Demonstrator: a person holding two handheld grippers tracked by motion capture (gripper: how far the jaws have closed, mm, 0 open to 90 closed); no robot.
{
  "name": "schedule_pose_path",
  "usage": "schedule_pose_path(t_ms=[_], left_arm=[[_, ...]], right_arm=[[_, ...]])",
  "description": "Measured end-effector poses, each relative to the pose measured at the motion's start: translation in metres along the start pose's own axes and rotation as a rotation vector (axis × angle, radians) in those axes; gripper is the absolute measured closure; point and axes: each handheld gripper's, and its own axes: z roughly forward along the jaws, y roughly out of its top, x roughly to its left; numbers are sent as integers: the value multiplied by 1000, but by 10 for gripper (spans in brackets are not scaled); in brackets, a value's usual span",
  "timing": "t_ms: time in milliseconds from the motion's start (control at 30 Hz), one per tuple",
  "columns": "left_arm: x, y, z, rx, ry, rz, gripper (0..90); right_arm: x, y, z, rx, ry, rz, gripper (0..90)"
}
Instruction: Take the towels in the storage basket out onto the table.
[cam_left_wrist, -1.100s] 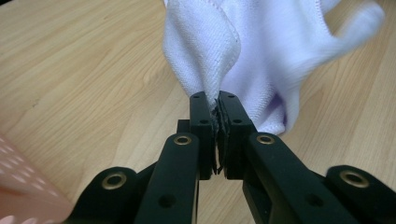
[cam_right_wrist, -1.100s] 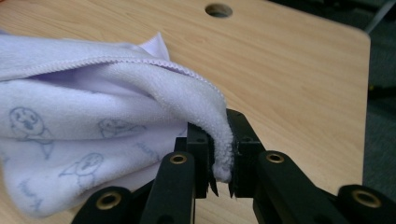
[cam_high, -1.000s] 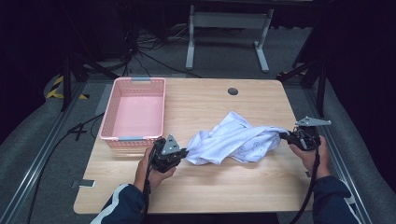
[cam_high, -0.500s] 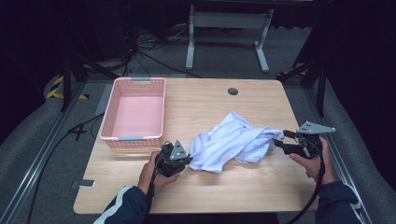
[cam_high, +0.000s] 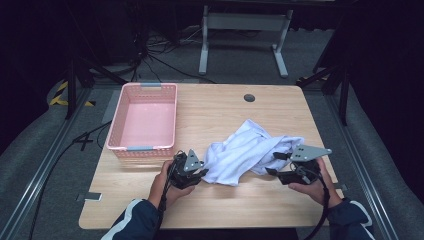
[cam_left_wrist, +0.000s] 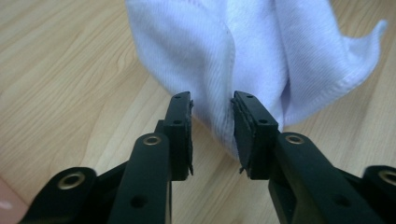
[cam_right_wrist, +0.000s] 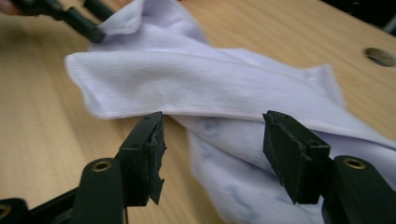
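Your left tool (cam_high: 201, 172) sits at the lower centre of the high view, against the lower left end of the crumpled white knit cloth (cam_high: 247, 152). In the left gripper view that tool (cam_left_wrist: 212, 109) has its jaws a narrow gap apart, just opened; a fold of cloth (cam_left_wrist: 243, 56) stands between the pads, brushing the right pad, not pinched. Your right tool (cam_high: 272, 164) is at the cloth's lower right edge. In the right gripper view its jaws (cam_right_wrist: 212, 135) stand wide, also just opened, with cloth (cam_right_wrist: 210, 88) lying between and beyond them but not held.

Cloth position: centre-right of the wooden table (cam_high: 215, 107), well apart from the pink plastic mesh basket (cam_high: 145, 117) at the upper left.

Long axis: in the high view the bunch runs from lower left, at your left tool, up to the right, ending in a lobe toward the right tool. No flat face; several layers and hems overlap.

Risks, as judged:
- The left pad may snag the ribbed fold as you withdraw and drag the cloth.
- Regripping here could catch two layers instead of one hem, because the edges are stacked.
- A sideways pull would bunch it further.
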Motion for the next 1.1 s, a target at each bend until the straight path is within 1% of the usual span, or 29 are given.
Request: schedule_pose_path(t_ms=[33,67,100,133,200,233,267,300,333,367,400,433,467,500,533,567,600,633,700,733,800,833,900,933,967,1000,1033,1067,1100], left_arm=[[0,2,0,-7,10,-2,627],[0,4,2,-16,8,-9,600],[0,5,3,-14,10,-13,572],[0,7,5,-16,19,-17,555],[2,9,12,-6,12,-30,541],[1,10,16,-1,5,-39,535],[1,10,19,12,1,-32,534],[1,10,21,26,0,-23,538],[1,10,23,24,-6,-28,540],[1,10,25,33,-14,-24,565],[1,10,27,51,-8,-17,573],[1,9,30,62,-12,-9,581],[3,8,32,77,-21,-16,606],[3,8,32,77,-21,-16,621],[4,7,34,91,-19,-23,621],[6,5,38,100,-29,-29,644],[6,5,38,100,-29,-29,658],[6,4,41,113,-26,-35,678],[9,3,44,116,-30,-44,712],[11,4,46,117,-29,-46,729],[13,5,48,124,-31,-48,776],[13,5,48,124,-31,-48,789],[15,9,53,119,-22,-52,802],[15,14,58,127,-6,-41,811],[15,14,58,127,-6,-41,815],[15,16,61,124,6,-36,815],[15,18,63,124,14,-36,818],[17,21,67,126,25,-46,821],[17,21,67,126,25,-46,825]], right_arm=[[5,1,7,8,13,-11,367],[9,2,12,16,18,-21,357],[12,4,17,24,13,-36,350],[13,5,19,26,13,-35,357],[13,7,23,20,24,-25,355],[13,7,23,16,11,-15,355],[14,8,23,15,-20,-27,353],[15,10,21,8,-52,-53,358],[15,11,20,-8,-65,-63,358],[14,12,18,-25,-70,-60,353],[13,14,17,-42,-69,-53,339],[11,15,17,-44,-70,-55,323],[9,16,19,-40,-78,-56,316],[9,16,19,-40,-78,-56,316],[6,16,21,-38,-76,-48,304],[0,15,28,-4,-79,-36,283],[0,15,28,-4,-79,-36,283],[-6,12,34,28,-72,-24,276],[-10,8,41,55,-81,1,282],[-12,7,43,62,-83,4,290],[-15,4,49,82,-96,13,365],[-15,4,49,82,-96,13,365],[-17,2,56,118,-120,13,434],[-19,0,63,152,-129,-5,517],[-19,0,63,152,-129,-5,517],[-20,-1,65,158,-132,-10,551],[-24,-1,66,145,-146,-10,629],[-25,-1,66,143,-149,-10,655],[-25,-1,66,143,-149,-10,655]])
